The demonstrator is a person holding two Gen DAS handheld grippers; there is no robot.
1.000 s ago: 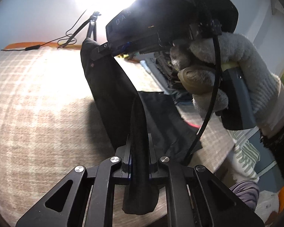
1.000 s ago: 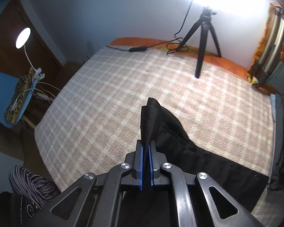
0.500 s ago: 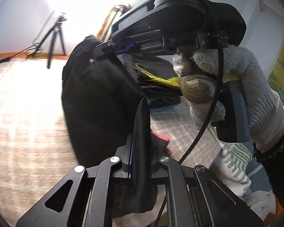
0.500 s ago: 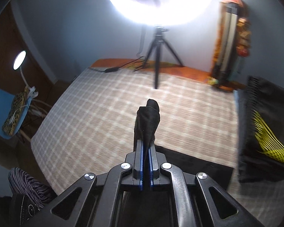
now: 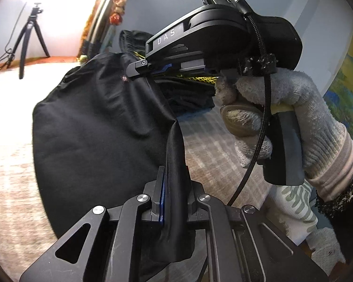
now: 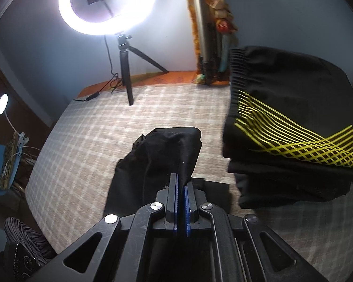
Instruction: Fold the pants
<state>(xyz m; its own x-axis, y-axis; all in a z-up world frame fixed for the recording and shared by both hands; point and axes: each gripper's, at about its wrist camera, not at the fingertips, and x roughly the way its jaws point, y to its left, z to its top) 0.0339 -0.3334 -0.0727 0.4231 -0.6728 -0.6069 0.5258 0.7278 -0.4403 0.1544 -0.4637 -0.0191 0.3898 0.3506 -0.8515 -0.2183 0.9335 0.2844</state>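
Observation:
The black pants [image 5: 94,127] hang in a folded sheet above the plaid bed cover [image 5: 9,122]. My left gripper [image 5: 174,178] is shut on one edge of them, with cloth bunched between its pads. My right gripper [image 5: 141,67], held by a gloved hand [image 5: 282,108], is shut on the other edge up and to the right. In the right wrist view the pants [image 6: 157,157] rise from my shut right gripper [image 6: 181,185] and drape down toward the bed cover [image 6: 106,136].
A stack of folded black clothes with yellow stripes [image 6: 294,131] lies on the right of the bed. A ring light on a tripod [image 6: 127,65] stands at the far edge with a cable. A blue chair [image 6: 2,164] and desk lamp [image 6: 2,101] are left of the bed.
Both grippers have swung to the right with the pants held between them, toward the stack of folded clothes. The pants now hang doubled instead of trailing on the bed.

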